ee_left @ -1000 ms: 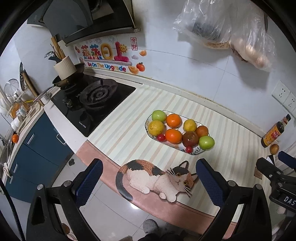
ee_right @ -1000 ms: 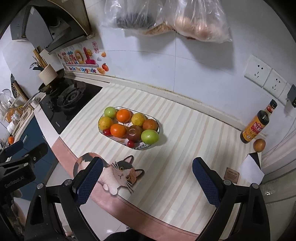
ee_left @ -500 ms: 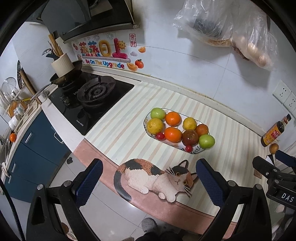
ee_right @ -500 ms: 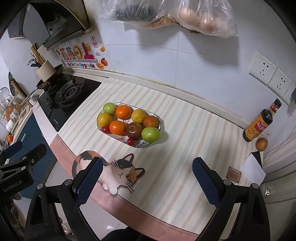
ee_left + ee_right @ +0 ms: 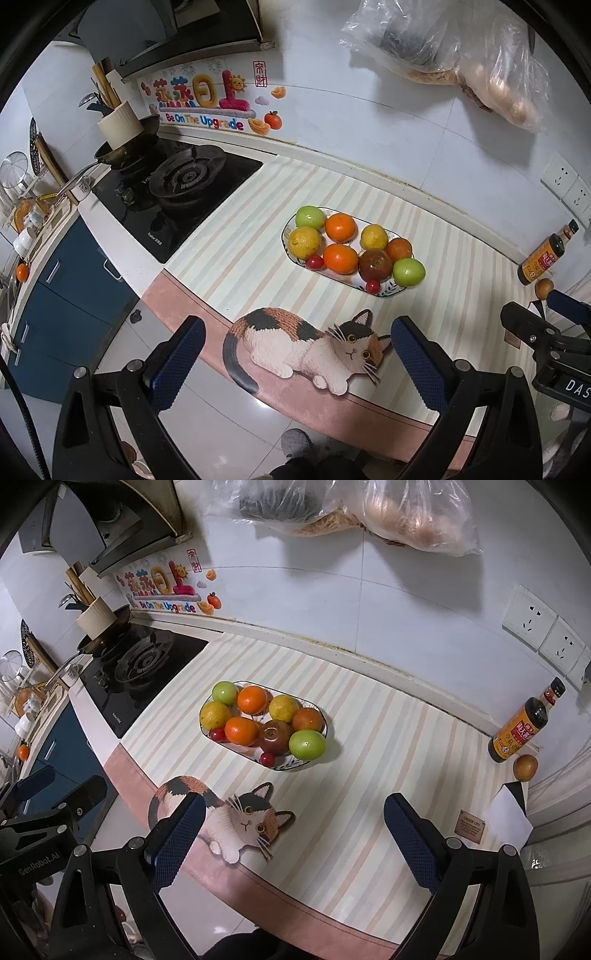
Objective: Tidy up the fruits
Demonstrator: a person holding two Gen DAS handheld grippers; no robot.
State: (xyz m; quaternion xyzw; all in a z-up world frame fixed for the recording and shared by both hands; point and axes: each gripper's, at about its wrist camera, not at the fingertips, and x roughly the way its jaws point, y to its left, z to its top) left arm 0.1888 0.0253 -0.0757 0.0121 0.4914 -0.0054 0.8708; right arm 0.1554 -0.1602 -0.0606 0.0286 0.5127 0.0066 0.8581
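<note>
Fruit fills the oval plate (image 5: pixel 320 716) in the middle of my striped counter mat (image 5: pixel 369 775). Two green apples sit at opposite ends, one at the far left (image 5: pixel 225 692) and one at the near right (image 5: pixel 307 744). Between them lie three oranges (image 5: pixel 252 699), two yellowish citrus fruits (image 5: pixel 215 715), a dark red apple (image 5: pixel 276 736) and two small red tomatoes (image 5: pixel 267 758) along the near rim. Everything is inside the plate and packed close, pieces touching their neighbours.

My left gripper (image 5: pixel 295 354) is spread wide with nothing between its blue pads, held above the counter's front edge over the printed cat (image 5: pixel 306 341). My right gripper (image 5: pixel 293 829) is likewise wide apart and empty, held over the mat nearer the plate's right side. Neither touches the plate or any fruit. Each gripper shows at the edge of the other's view.

Left of the mat is a black gas hob (image 5: pixel 177 192) with a pan (image 5: pixel 125 151) behind it. At the far right stands a dark sauce bottle (image 5: pixel 524 727) with a small round brownish thing (image 5: pixel 526 767) just beside it, and a white folded card (image 5: pixel 509 816) closer to me. Plastic bags (image 5: pixel 369 513) hang on the white tiled wall above, with sockets (image 5: pixel 543 631) to the right.
</note>
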